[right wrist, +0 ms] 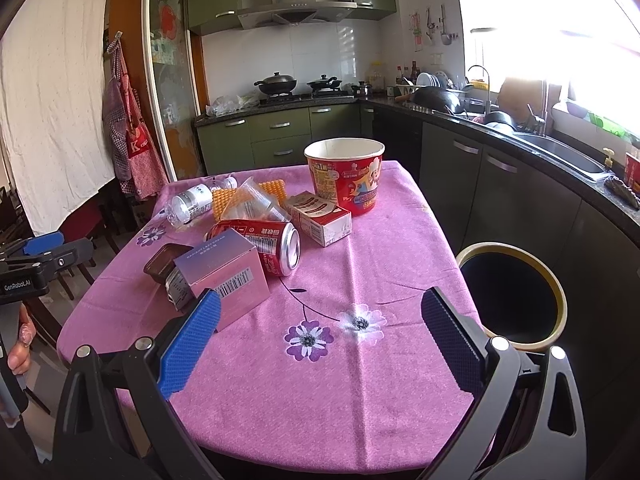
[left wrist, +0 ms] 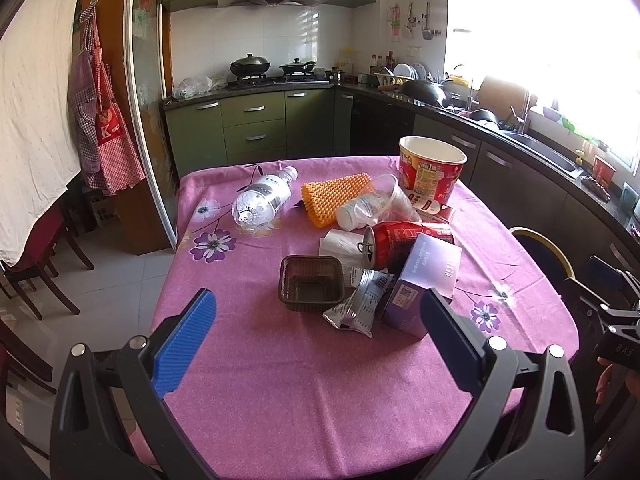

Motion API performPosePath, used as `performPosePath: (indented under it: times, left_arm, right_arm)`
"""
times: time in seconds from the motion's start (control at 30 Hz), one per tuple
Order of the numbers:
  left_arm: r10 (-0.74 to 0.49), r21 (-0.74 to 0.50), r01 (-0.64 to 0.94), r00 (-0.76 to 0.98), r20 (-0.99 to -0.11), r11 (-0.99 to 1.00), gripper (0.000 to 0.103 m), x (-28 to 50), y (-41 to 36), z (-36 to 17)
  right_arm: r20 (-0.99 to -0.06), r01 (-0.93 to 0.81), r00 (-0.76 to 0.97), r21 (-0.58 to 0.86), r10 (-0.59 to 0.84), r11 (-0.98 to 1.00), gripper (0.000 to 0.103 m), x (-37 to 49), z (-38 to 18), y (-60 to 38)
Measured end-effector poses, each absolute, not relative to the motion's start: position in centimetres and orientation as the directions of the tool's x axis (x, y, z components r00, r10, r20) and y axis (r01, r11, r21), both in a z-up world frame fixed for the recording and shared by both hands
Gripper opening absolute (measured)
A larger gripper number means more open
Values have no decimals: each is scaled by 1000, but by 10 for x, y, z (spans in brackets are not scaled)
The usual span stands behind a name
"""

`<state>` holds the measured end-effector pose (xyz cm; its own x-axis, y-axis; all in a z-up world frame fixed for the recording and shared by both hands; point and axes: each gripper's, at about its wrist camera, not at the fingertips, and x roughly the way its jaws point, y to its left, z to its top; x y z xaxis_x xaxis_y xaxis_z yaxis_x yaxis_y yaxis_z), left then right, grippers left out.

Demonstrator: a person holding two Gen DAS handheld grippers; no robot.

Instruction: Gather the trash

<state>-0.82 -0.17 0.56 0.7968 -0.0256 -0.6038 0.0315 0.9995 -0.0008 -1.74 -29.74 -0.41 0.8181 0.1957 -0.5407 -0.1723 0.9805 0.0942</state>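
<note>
Trash collection not yet begun
Both grippers, left gripper (left wrist: 318, 330) and right gripper (right wrist: 320, 334), gape wide and empty; red can (right wrist: 266, 250), pink box (right wrist: 224, 280) and the rest lie beside the bin (right wrist: 558, 292).

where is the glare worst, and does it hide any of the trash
Left wrist view: the window blows out white at upper right; right wrist view: same window. In both, the trash stays evenly lit and readable, like the red can.
</note>
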Motion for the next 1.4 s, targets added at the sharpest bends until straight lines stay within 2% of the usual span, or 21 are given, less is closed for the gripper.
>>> performPosePath:
  times: [1.4]
  left_arm:
    - [-26,2,34,800,-600,999,97,-8,-1,7]
  right_arm:
    - [-532,-167,825,97,193,981,99,-22,0,-301]
